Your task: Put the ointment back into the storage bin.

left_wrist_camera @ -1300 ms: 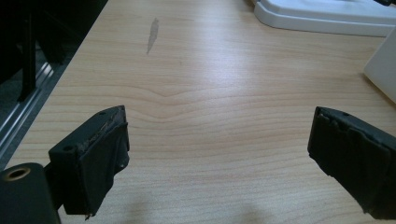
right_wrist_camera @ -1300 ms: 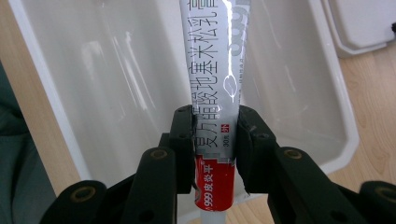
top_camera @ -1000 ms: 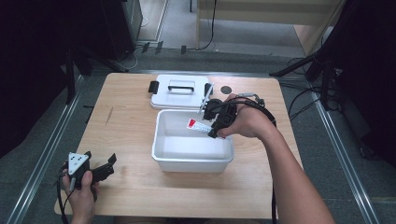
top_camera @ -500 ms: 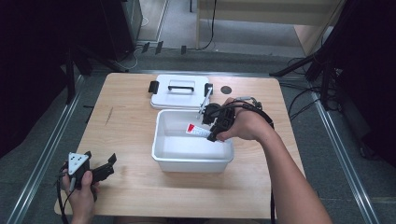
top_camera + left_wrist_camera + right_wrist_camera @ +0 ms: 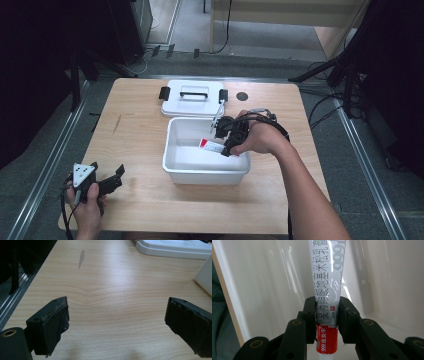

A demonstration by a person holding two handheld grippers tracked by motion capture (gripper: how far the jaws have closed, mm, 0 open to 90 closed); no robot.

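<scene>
Table (image 5: 135, 135) of pale wood, grey floor (image 5: 45, 160) around.

White bin (image 5: 206, 172) walls hem the right gripper (image 5: 226, 143).

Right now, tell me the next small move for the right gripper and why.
Probably lower it and open the jaws: the right gripper is shut on the tube inside the white bin, above its floor. The left gripper rests apart, open.

Wooden table (image 5: 140, 125), white lid (image 5: 192, 100) with black latches, dark round mark (image 5: 242, 96) beside it
</scene>
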